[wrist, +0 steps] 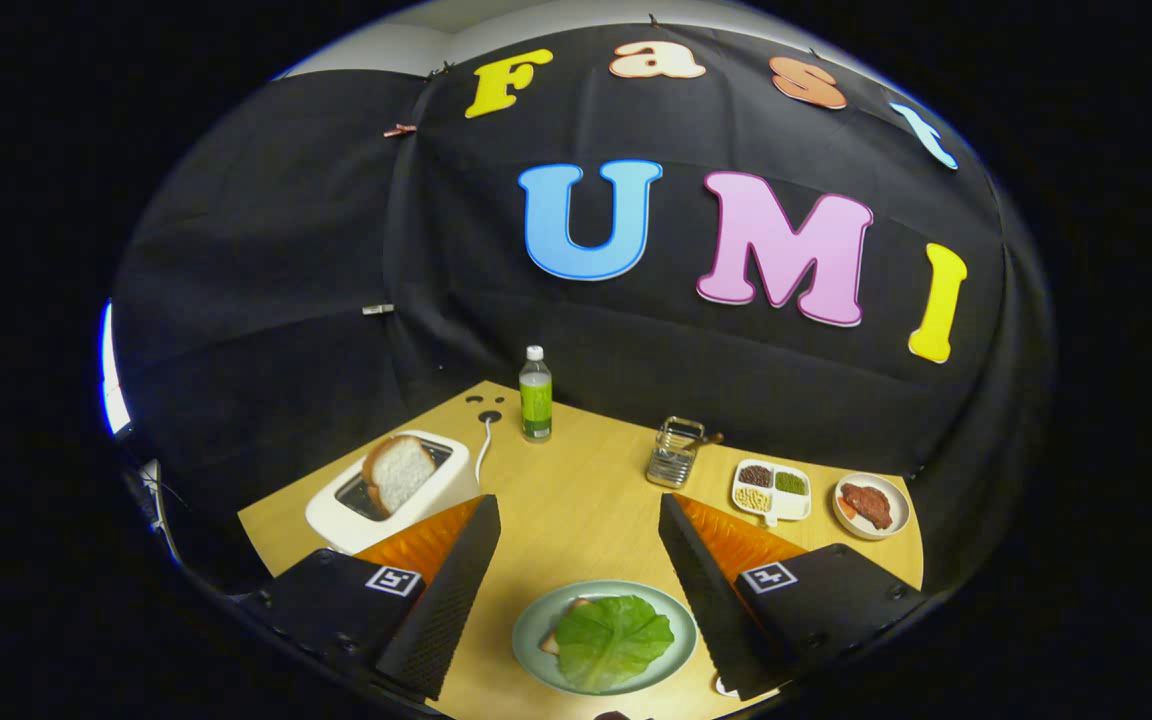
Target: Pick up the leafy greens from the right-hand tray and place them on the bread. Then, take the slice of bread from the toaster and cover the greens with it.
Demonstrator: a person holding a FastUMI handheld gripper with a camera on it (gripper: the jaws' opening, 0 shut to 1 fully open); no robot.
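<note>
A green leaf (612,637) lies flat over a slice of bread (561,622) on a pale green plate (678,612), which sits between and below my two fingers. My gripper (579,512) hangs open above the table with nothing between its black fingers. Beyond the left finger stands a white toaster (391,497), and a second slice of bread (398,472) leans out of its slot. The tray that the right finger mostly hides shows only as a white corner (724,687).
A green-labelled bottle (535,395) stands at the back of the wooden table (576,490). A metal holder (674,452), a divided white dish of beans (772,490) and a small plate of meat (871,505) line the far right. The toaster's cord (483,440) runs back to the wall.
</note>
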